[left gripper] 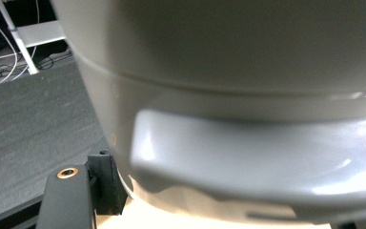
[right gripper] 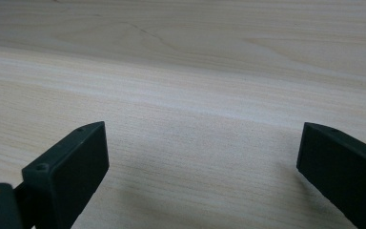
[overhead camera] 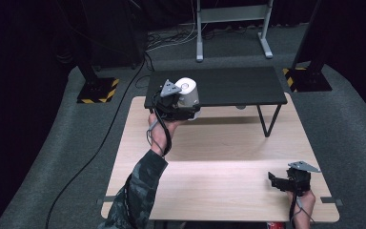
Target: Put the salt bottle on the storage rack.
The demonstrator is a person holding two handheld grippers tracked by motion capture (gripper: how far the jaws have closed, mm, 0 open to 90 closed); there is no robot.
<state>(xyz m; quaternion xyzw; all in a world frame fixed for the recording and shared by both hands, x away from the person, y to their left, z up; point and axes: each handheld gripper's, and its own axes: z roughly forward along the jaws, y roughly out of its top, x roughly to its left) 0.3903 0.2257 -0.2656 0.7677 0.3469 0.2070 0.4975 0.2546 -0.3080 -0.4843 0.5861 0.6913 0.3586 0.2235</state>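
In the high view, the left tool (overhead camera: 183, 106) is held at the left end of the black shelf (overhead camera: 238, 86) that stands on the far part of the worktop (overhead camera: 219, 186). The left tool is closed on a white cup (overhead camera: 187, 91), which sits upright with its top ring facing up. The cup is at the shelf's front left corner; the pictures do not settle whether its base touches the shelf. In the left gripper view, the cup (left gripper: 248, 95) is pressed close to the camera, its pale wall and a lower lip crossing the frame, with one black jaw at the lower left beside it. A sleeved forearm (overhead camera: 140, 186) leads from the bottom edge up to the left tool. Further right, the right tool (overhead camera: 275, 181) rests low over the near right part of the worktop, well apart from the cup. In the right gripper view, its jaws stand wide apart, with bare wood (right gripper: 195, 95) between them.
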